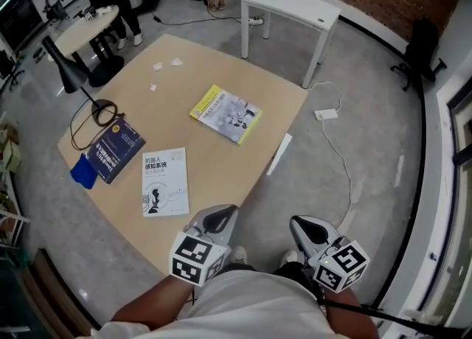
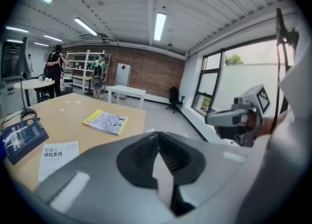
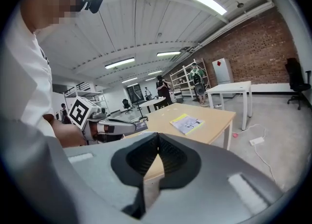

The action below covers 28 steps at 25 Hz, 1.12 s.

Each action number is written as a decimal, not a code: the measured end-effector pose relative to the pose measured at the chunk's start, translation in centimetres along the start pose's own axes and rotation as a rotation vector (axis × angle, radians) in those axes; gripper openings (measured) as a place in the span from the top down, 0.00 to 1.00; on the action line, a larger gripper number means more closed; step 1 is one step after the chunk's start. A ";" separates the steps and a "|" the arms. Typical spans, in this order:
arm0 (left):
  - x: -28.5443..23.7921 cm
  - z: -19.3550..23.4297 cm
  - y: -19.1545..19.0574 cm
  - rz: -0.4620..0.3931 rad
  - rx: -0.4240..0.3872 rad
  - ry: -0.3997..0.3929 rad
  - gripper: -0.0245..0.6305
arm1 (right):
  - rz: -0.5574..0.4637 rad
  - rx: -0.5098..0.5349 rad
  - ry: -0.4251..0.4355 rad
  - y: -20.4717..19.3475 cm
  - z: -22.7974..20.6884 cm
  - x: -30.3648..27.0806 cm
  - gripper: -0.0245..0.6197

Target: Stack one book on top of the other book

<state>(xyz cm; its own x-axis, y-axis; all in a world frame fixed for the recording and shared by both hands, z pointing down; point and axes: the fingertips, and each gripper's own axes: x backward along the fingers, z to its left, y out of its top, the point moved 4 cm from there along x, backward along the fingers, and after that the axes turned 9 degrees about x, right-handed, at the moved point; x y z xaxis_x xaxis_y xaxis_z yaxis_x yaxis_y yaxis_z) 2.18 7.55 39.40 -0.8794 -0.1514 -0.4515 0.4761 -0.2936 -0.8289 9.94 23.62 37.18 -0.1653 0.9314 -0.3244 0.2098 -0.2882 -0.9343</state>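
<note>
Three books lie flat and apart on the wooden table [image 1: 184, 72]: a yellow-edged book [image 1: 225, 114] [image 2: 106, 121] [image 3: 186, 123] at the far side, a white book [image 1: 165, 181] [image 2: 57, 156] near the front, and a dark blue book [image 1: 114, 149] [image 2: 19, 137] at the left. My left gripper [image 1: 223, 212] [image 2: 157, 134] is shut and empty, just off the table's near edge, right of the white book. My right gripper [image 1: 301, 223] [image 3: 158, 135] is also shut and empty, over the floor to the right of the table.
A black desk lamp [image 1: 70, 72], a coiled cable [image 1: 103, 113] and a blue cloth [image 1: 83, 172] sit at the table's left. Beyond stand a white table [image 1: 291, 6], a round table [image 1: 85, 28] with people, and a power strip [image 1: 325, 114] on the floor.
</note>
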 end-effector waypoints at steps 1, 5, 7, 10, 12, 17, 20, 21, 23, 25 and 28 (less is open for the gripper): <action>0.3 0.3 0.2 -0.010 0.006 0.021 0.95 | -0.003 0.007 0.022 0.3 -0.2 -0.6 0.96; 1.1 1.5 1.3 -0.067 0.027 0.124 0.95 | -0.008 0.047 0.131 1.6 -1.2 -3.1 0.96; 1.5 2.1 1.4 -0.102 0.062 0.199 0.95 | 0.000 0.075 0.206 1.9 -1.7 -4.4 0.96; 1.6 2.3 1.1 -0.144 0.121 0.307 0.95 | 0.006 0.111 0.310 2.6 -3.0 -5.6 0.96; 1.4 1.7 1.0 -0.164 0.163 0.360 0.95 | 0.010 0.133 0.365 3.1 -4.1 -6.1 0.96; -0.2 -0.7 0.8 -0.217 0.222 0.470 0.95 | 0.008 0.180 0.498 4.0 -6.8 -6.9 0.96; -1.1 -2.3 0.9 -0.244 0.248 0.531 0.95 | 0.025 0.197 0.564 3.9 -8.3 -6.7 0.96; -1.4 -2.8 0.8 -0.251 0.257 0.549 0.95 | 0.032 0.203 0.584 3.8 -8.7 -6.5 0.96; -2.0 -3.8 0.5 -0.265 0.280 0.581 0.95 | 0.042 0.217 0.622 3.6 -9.5 -6.2 0.96; -2.6 -4.7 0.3 -0.272 0.297 0.607 0.95 | 0.047 0.226 0.656 3.5 -10.2 -6.0 0.96; -3.2 -5.9 -0.1 -0.275 0.309 0.647 0.95 | 0.052 0.226 0.703 3.2 -10.8 -5.9 0.96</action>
<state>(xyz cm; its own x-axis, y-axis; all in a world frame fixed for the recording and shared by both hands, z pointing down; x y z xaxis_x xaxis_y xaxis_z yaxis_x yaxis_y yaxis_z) 5.01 13.61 38.97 -0.7411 0.5200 -0.4248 0.1335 -0.5059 -0.8522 21.97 19.61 37.70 0.5113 0.8162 -0.2691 -0.0155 -0.3043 -0.9525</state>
